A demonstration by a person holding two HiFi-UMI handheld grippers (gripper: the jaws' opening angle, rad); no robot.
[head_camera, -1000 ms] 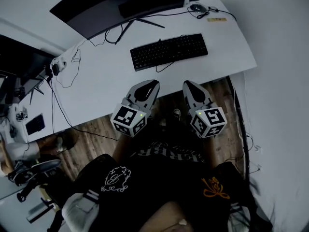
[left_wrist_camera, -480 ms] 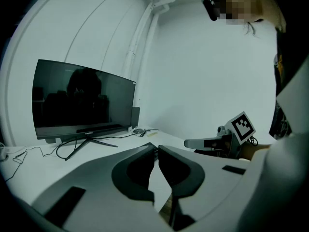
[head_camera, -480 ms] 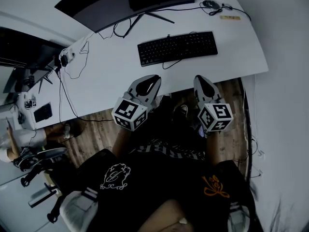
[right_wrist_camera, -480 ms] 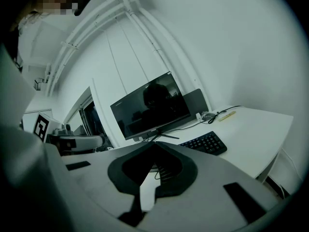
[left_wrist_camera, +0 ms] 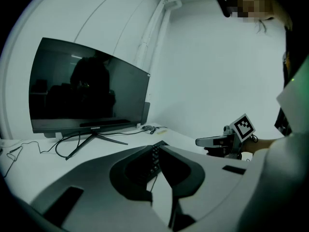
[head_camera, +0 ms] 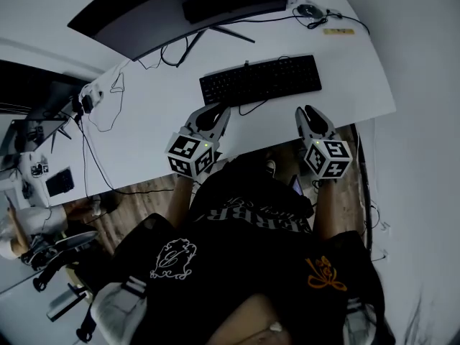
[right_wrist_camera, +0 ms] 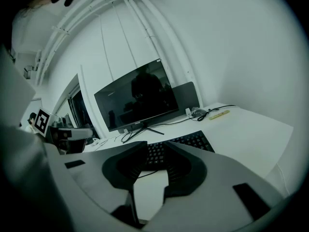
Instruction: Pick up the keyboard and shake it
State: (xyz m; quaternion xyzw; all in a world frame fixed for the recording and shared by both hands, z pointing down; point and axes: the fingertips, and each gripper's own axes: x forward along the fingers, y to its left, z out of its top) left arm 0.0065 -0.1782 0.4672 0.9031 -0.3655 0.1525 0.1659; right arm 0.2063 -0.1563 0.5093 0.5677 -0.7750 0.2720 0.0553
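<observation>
The black keyboard (head_camera: 260, 80) lies flat on the white desk (head_camera: 151, 131), its cable trailing off the near side. My left gripper (head_camera: 222, 111) hovers just short of the keyboard's near left part, jaws shut with nothing in them. My right gripper (head_camera: 305, 111) is over the desk's front edge, near the keyboard's right end; its jaws have just been opening and stand slightly apart, empty. In the left gripper view the keyboard (left_wrist_camera: 155, 154) shows past the closed tips of the left gripper (left_wrist_camera: 158, 146). The right gripper view has the keyboard (right_wrist_camera: 194, 140) straight ahead of the right gripper (right_wrist_camera: 154, 145).
A wide curved monitor (head_camera: 187, 6) stands behind the keyboard on a thin-legged stand. A mouse (head_camera: 310, 9) and a yellow strip (head_camera: 338, 31) lie at the far right corner. Loose cables (head_camera: 108, 99) run over the desk's left part. A white wall closes the right side.
Both grippers have moved forward from over the person's lap to the desk's front edge, close to the keyboard. The right jaws have parted a little; the left stay shut.
</observation>
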